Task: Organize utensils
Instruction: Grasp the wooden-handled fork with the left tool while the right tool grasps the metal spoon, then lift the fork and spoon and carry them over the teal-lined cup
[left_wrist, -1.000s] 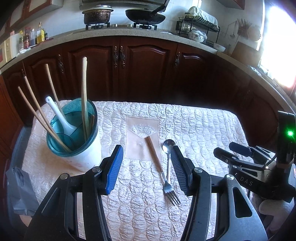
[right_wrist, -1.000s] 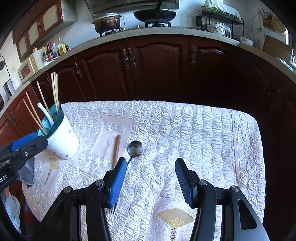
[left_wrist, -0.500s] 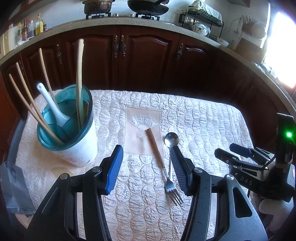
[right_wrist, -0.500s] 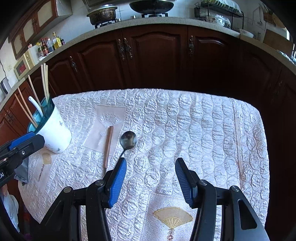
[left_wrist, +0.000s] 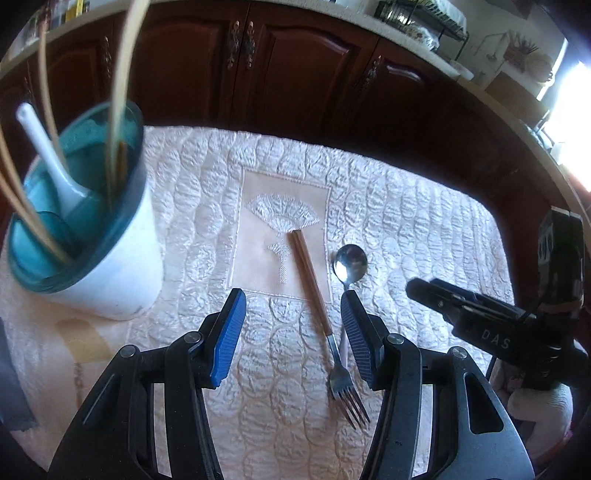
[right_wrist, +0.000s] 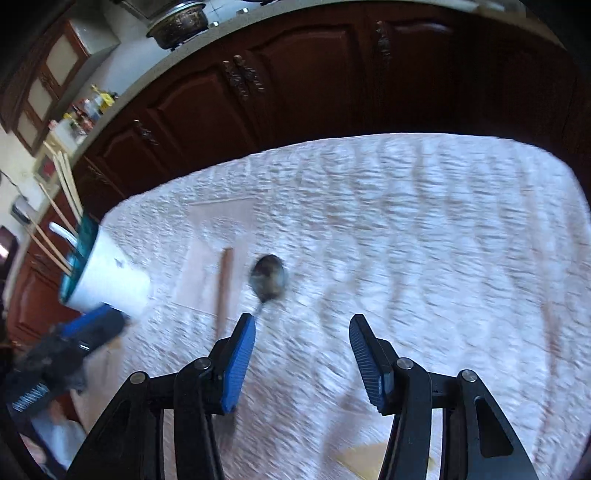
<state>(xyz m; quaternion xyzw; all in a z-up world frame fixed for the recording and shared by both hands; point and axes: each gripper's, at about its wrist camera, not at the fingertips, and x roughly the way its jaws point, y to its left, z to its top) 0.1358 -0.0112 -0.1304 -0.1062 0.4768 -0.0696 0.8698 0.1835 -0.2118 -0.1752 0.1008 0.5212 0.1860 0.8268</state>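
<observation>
Blue-padded jaws of the left gripper (left_wrist: 291, 325) stand apart with nothing between them, hanging low over the quilted cloth (left_wrist: 406, 206); the wood-handled fork (left_wrist: 325, 325) lies on the cloth just inside its right finger, tines toward the camera. Right gripper (right_wrist: 301, 350) also gapes on nothing, though its jaws have just been closing a little. Metal spoon (right_wrist: 267, 277) lies ahead of its left finger, bowl away, handle running back under that finger; the picture is smeared by motion. Fork and spoon lie side by side, near but seemingly not touching. White holder with a teal rim (left_wrist: 92, 229) stands well to the left, already carrying chopsticks (left_wrist: 118, 92) and a white ladle spoon (left_wrist: 55, 162). Step in hand, as I judge it: the approach to pick up the two loose pieces, one per gripper. Next move calls for centring each handle between the pads, then pressing down to the cloth and closing; the thin spoon stem on soft quilting may slip. Against the earlier frames, both cameras sit lower and nearer the table, the utensils loom larger, and the counter top has slid out of view.
</observation>
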